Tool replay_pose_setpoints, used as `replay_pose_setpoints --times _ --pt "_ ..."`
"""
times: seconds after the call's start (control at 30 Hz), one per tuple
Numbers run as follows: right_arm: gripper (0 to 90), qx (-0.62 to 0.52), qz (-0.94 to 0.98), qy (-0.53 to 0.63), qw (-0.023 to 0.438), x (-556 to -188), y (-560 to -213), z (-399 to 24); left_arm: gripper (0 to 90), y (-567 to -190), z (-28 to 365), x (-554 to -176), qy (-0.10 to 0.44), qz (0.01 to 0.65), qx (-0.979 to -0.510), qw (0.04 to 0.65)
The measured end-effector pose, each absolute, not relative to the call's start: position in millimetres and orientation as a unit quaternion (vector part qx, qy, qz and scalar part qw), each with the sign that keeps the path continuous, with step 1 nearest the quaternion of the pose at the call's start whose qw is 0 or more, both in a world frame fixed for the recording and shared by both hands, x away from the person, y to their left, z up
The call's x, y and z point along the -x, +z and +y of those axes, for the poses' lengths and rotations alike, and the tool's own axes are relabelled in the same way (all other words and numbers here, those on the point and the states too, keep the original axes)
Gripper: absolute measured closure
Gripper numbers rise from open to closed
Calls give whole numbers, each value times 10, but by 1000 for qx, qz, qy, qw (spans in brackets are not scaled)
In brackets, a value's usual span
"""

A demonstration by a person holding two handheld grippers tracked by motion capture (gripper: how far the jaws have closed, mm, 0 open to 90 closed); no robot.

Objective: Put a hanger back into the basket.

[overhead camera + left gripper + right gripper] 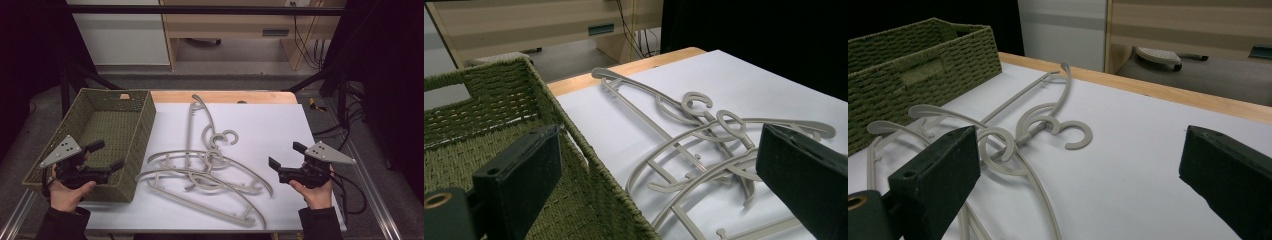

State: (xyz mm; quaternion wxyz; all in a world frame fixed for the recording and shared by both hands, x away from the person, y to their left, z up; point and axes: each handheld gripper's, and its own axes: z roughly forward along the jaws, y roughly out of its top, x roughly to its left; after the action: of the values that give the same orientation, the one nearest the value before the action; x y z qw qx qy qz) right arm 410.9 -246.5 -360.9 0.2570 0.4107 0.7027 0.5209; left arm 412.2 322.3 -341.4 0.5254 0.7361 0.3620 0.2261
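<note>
at the bottom of the high view both hands hover with nothing in them. the left gripper (102, 156) sits at the lower left over the near corner of the green woven basket (141, 131), its fingers (519, 177) spread wide and released. the right gripper (287, 156) sits at the lower right over bare white table (270, 125), well apart from the work, its fingers (935, 172) just as slack.

between them, in the lower middle of the frame, lies a tangle of grey plastic hangers (205, 175). the nearest ones overlap arm over arm, and further up their hooks (220, 142) curl through each other. one more hanger (192, 117) stretches away toward the top of the table, its hook caught in the same knot.

the likely trouble is that knot: lifting one hanger would probably drag its neighbours along, and they could slip off partway and clatter down or slide off the near edge. the thin, smooth arms lie flat on the table, so a pinch might skid off. the left gripper, so close to the basket wall, could also nudge the basket sideways as it swings over.
</note>
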Motion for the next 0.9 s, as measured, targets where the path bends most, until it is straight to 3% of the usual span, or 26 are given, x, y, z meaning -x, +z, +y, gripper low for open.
replay_pose_setpoints --times 0.3,0.9 --pt "34 -410 705 519 256 -4106 -3607 -2458 42 -3330 3127 -4055 228 343 -743 527" --pt "33 -407 715 511 252 -4121 -3618 -2389 54 -3333 2622 -4232 202 291 -807 472"
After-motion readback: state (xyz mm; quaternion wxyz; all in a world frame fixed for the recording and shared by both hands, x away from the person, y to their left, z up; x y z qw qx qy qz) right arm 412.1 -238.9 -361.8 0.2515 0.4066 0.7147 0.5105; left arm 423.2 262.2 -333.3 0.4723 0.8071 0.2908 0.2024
